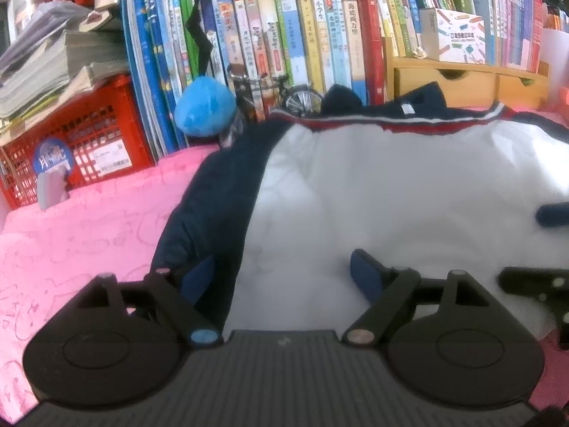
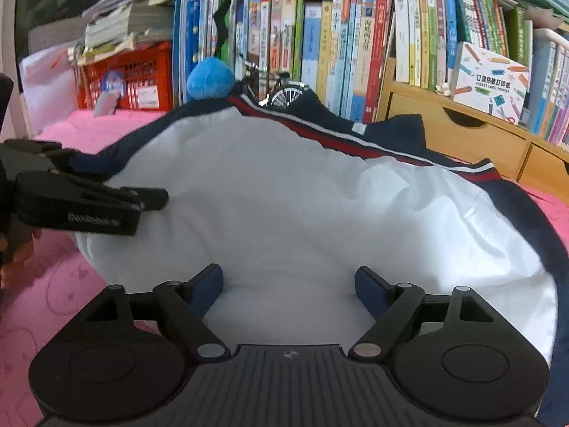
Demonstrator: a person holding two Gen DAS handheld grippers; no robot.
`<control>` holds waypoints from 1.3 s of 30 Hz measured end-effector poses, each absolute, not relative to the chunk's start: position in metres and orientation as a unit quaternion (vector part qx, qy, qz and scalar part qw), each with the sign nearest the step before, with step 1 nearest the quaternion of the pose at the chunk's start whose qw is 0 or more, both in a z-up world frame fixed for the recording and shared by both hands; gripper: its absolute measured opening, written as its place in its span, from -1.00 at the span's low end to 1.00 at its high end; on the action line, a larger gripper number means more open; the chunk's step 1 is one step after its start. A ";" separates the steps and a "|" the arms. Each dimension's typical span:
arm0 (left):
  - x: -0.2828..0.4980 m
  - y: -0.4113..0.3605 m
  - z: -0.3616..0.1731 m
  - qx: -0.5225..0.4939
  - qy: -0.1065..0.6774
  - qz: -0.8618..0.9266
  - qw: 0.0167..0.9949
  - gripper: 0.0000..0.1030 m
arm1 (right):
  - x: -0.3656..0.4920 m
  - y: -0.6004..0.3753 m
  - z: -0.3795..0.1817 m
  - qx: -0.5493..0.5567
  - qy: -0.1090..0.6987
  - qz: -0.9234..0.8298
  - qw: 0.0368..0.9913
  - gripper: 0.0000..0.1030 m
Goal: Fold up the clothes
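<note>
Risk noted first: the jacket point(image 2: 284, 195) lay spread with its slick white lining up on the pink cover point(image 1: 71, 242) of the worktop, and both claws stood free of it. In my judgement a fresh grasp could pinch only the top layer of that thin lining, so the fold would drag crooked; the puffed cloth could also slide out from between the pads.

Nearest the jacket's front edge, the left claw point(image 1: 284, 275) was spread wide, its blue pads point(image 1: 204, 277) straddling the seam where the navy sleeve point(image 1: 199, 206) met the white. It held nothing; whether the pads brushed the cloth could not be told.

The right claw point(image 2: 288, 290) was likewise wide and empty, poised over the jacket's white lining near its front edge, contact not determinable. No earlier state was assessed.

At the jacket's far edge ran the red, white and navy striped band point(image 2: 355, 142). Just beyond the jacket stood a blue plush ball point(image 1: 204, 106) and a model bicycle point(image 2: 281, 89), with a red crate point(image 1: 89, 142) to its far left, a wooden drawer unit point(image 2: 462, 131) to its far right, and rows of books point(image 1: 302, 35) behind
</note>
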State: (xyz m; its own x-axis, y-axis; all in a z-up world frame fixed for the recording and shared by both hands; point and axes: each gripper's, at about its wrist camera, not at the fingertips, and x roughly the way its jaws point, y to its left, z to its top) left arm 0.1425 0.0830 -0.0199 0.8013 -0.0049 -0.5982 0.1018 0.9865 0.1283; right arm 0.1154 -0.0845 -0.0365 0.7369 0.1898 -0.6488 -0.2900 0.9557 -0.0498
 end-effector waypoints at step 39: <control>0.143 0.081 -0.020 0.084 0.318 -0.011 0.944 0.82 | 0.070 -0.143 -0.043 -0.061 0.342 0.157 0.925 1.00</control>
